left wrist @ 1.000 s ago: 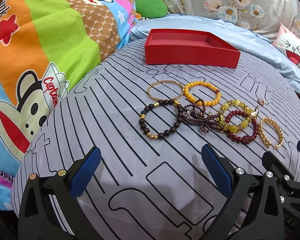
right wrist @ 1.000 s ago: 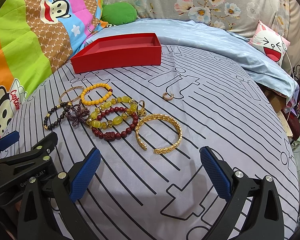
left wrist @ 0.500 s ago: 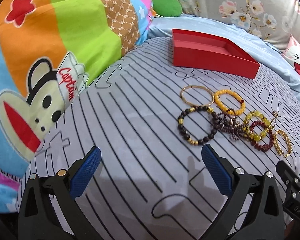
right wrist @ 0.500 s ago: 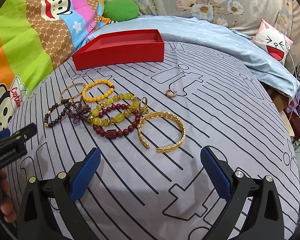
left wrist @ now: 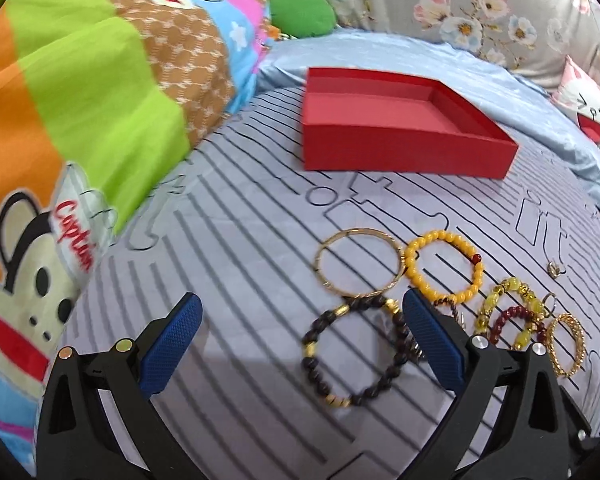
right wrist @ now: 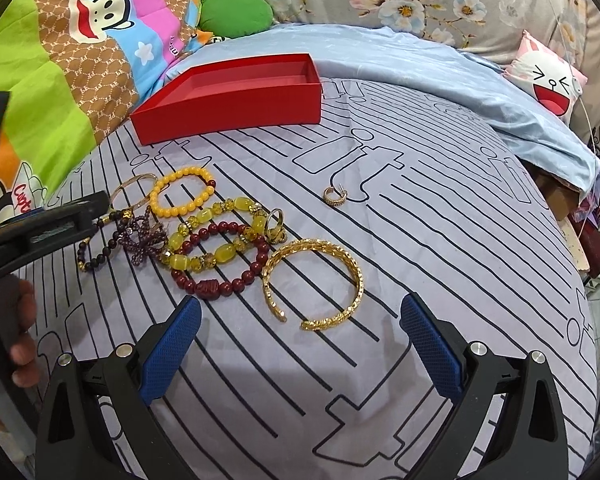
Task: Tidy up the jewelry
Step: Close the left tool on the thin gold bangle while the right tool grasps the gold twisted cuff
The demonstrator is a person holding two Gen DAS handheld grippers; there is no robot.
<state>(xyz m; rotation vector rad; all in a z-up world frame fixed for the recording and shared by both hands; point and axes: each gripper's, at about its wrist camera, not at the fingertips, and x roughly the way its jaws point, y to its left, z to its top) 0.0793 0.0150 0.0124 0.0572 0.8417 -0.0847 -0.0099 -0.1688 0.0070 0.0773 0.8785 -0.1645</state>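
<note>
Red cardboard box point(right wrist: 236, 96) sits empty on the bed, behind your bracelets. Your left claw point(left wrist: 300, 344) and right claw point(right wrist: 300, 344) gape wide, holding nothing.

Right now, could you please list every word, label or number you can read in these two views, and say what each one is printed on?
"Captain": red script on the monkey's cap on the cartoon quilt; the right wrist view shows only its start, cut off.
"PK": repeated on the quilt's brown patterned band.
Black lettering on the quilt beside the green cushion: too small to read.
Red box, jewelry and both grippers: no readable text.
</note>
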